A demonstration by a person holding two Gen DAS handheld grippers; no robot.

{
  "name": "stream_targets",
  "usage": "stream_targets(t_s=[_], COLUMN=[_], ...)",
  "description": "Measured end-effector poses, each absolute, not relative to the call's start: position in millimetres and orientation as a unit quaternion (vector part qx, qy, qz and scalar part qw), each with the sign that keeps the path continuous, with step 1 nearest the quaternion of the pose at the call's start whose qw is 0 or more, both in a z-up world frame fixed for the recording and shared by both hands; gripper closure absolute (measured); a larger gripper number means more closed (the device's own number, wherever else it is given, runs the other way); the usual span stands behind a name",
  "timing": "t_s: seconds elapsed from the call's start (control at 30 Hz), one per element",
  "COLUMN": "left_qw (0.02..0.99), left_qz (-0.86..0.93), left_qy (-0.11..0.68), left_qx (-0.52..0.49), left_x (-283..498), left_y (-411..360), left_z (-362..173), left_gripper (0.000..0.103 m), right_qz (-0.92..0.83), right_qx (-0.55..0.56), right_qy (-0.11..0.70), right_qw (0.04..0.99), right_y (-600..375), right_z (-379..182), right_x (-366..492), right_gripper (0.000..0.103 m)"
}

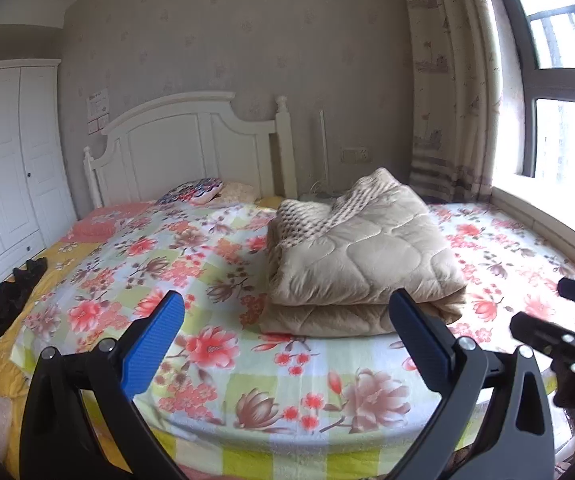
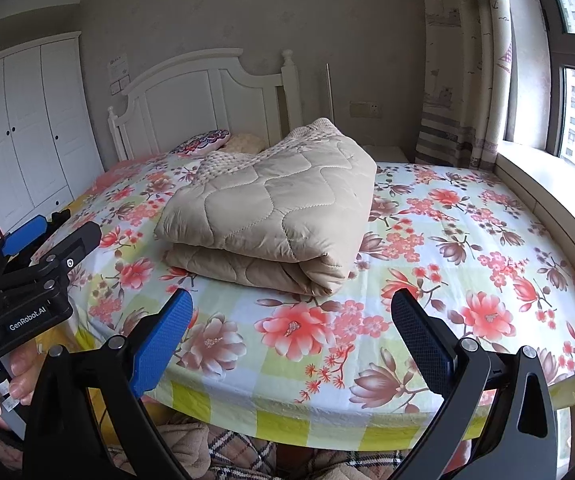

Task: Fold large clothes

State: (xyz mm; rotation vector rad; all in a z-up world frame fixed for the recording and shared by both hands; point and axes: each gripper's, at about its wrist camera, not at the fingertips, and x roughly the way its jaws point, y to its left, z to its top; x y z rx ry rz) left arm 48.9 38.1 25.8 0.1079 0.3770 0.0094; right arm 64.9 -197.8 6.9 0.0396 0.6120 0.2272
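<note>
We hold the left gripper (image 1: 287, 332) and right gripper (image 2: 291, 332) with jaws released and empty, above the near edge of the bed (image 2: 467, 240). The folded beige quilt (image 2: 271, 208) lies in a layered stack on the floral sheet (image 1: 215, 344), mid-bed, just beyond both grippers, before the white headboard (image 1: 175, 140).
</note>
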Motion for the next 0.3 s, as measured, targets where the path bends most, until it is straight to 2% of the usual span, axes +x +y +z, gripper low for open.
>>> stream_targets(t_s=[0.1, 0.17, 0.3], left_qw=[0.980, 0.973, 0.960], left_qz=[0.003, -0.015, 0.030], left_qy=[0.188, 0.223, 0.278], left_qx=[0.062, 0.059, 0.024], left_x=[61.7, 87.3, 161.8], left_y=[36.9, 46.7, 109.3], left_z=[18.1, 10.9, 3.0], left_gripper=[0.002, 0.002, 0.002], right_qz=[0.119, 0.124, 0.037], right_qx=[0.017, 0.018, 0.048], right_qy=[0.308, 0.308, 0.308], right_qw=[0.944, 0.943, 0.949], right_y=[-203.7, -220.2, -310.2], right_z=[-1.3, -4.7, -0.7], right_x=[76.0, 90.8, 135.8], right_gripper=[0.004, 0.004, 0.004])
